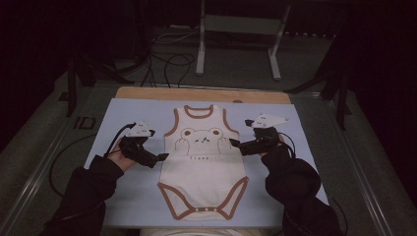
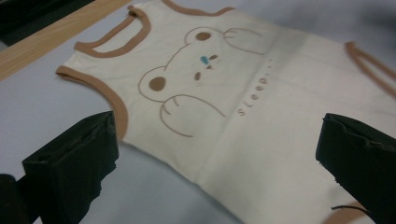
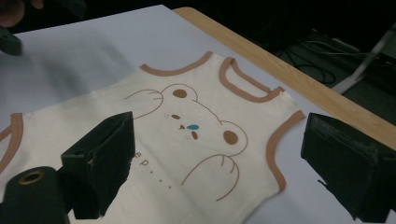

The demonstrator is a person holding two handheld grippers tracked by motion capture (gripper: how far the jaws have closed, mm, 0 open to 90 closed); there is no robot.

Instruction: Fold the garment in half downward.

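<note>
A cream baby bodysuit (image 1: 204, 164) with brown trim and a bear drawing lies flat, face up, on the pale blue mat (image 1: 123, 115), neck toward the far side. My left gripper (image 1: 161, 157) hovers at its left edge near the waist, jaws open with nothing between them. My right gripper (image 1: 235, 144) sits at the right edge below the armhole, also open and empty. In the left gripper view the bodysuit (image 2: 224, 93) spreads beyond my left gripper (image 2: 217, 158). In the right gripper view the bear print (image 3: 196, 126) lies ahead of my right gripper (image 3: 219, 168).
The mat rests on a wooden tabletop whose far edge (image 1: 201, 93) shows as a tan strip. Beyond it are cables on the floor (image 1: 167, 64) and a metal stand (image 1: 238, 29). Dark sleeves enter from the bottom on both sides.
</note>
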